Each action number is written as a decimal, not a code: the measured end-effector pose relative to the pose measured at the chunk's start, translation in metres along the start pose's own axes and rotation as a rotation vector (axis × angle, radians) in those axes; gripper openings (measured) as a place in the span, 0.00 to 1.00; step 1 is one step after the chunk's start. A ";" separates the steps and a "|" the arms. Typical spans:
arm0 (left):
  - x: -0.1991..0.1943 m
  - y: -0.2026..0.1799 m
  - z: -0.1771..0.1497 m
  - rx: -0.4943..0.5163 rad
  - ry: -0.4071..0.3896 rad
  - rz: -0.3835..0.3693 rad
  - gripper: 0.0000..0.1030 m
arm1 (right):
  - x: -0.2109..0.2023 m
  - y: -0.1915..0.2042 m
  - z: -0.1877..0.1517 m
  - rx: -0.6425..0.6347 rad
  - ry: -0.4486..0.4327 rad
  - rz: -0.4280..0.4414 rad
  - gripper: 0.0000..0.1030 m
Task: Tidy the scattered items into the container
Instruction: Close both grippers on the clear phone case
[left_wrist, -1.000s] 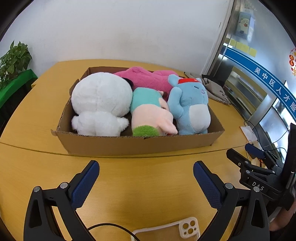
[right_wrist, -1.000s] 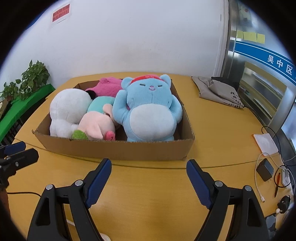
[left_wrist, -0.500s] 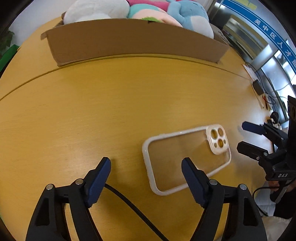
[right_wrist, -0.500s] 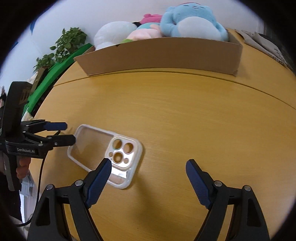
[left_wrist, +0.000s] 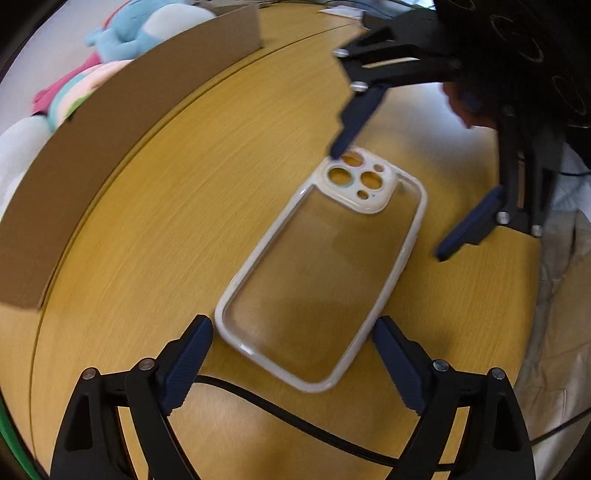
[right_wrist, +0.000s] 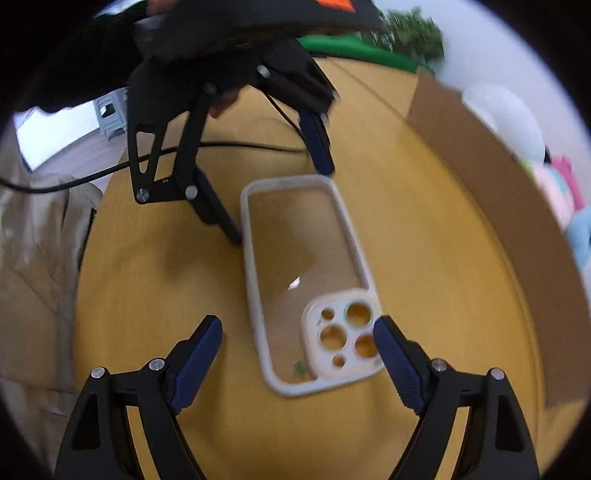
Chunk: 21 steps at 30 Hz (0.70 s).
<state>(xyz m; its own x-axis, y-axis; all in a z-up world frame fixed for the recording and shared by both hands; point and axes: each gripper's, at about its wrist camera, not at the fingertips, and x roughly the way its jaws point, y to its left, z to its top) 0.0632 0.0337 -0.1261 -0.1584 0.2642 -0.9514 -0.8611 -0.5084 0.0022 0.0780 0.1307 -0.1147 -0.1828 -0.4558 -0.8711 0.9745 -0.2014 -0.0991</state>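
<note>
A clear phone case (left_wrist: 325, 273) with a white rim lies flat on the wooden worktop (left_wrist: 184, 192), between two pairs of tongs that face each other from opposite ends of it.

The left tongs (left_wrist: 291, 334) point down at the case's plain end, tilted steeply toward the worktop. Their blue pads stand wide apart, one on each side of that end, not touching the rim. A black cable (left_wrist: 280, 417) runs across the worktop just beneath them.

The right tongs (right_wrist: 297, 332) come in from the camera-cutout end, also angled downward and spread wide. In the right wrist view one pad (right_wrist: 397, 360) sits just beside the cutout corner, the other (right_wrist: 197, 356) stands off over bare wood. From the left wrist view, one tip of the right tongs (left_wrist: 388, 201) is at the cutout corner of the case; whether it touches cannot be told through the blur.

The cardboard box (left_wrist: 110, 122) stands near the case along the worktop's seam, with soft toys (left_wrist: 122, 37) inside: a blue one, a pink-and-teal one, a white one. A green plant (right_wrist: 402, 33) shows beyond the worktop edge.
</note>
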 end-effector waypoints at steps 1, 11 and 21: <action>0.000 0.002 0.001 0.021 -0.008 -0.007 0.90 | 0.001 -0.005 0.000 0.001 -0.004 0.001 0.82; -0.009 0.006 0.005 0.170 -0.055 -0.067 0.83 | 0.007 -0.042 -0.004 0.035 0.034 0.086 0.80; -0.057 0.023 0.032 0.183 -0.160 -0.040 0.82 | -0.031 -0.067 0.003 -0.007 -0.043 0.053 0.79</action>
<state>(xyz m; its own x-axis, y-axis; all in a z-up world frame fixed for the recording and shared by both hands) 0.0368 0.0336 -0.0617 -0.1844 0.4150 -0.8909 -0.9392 -0.3416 0.0352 0.0179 0.1557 -0.0800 -0.1360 -0.5029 -0.8536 0.9839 -0.1697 -0.0569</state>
